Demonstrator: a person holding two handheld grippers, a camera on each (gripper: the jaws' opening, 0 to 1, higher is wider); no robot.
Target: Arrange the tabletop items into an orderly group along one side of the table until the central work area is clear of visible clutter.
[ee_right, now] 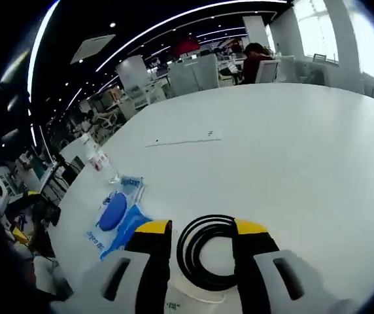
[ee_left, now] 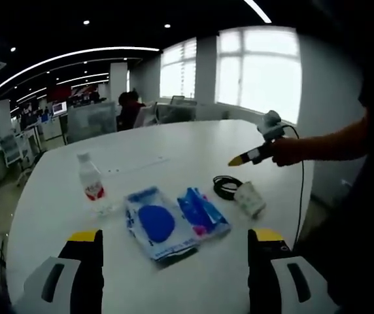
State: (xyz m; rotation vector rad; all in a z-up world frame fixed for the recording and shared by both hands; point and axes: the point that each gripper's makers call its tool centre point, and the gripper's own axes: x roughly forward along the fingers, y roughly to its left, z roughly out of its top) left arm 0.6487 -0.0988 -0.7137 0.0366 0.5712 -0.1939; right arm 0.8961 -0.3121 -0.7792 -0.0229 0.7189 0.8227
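Right gripper view: glossy black coiled cable (ee_right: 204, 252) between open tool (ee_right: 200, 235) jaws.

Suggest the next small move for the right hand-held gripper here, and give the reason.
Probably lower the right hand-held gripper and close on the coiled black cable. Its open jaws already straddle the coil, which lies apart from the clear plastic water bottle and blue plastic packets on the white table.

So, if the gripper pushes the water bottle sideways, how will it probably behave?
The water bottle stands upright, tall and narrow, so a high push would probably tip it. It looks clear and nearly empty, so likely light. Once down, its round body may roll on the smooth white table.
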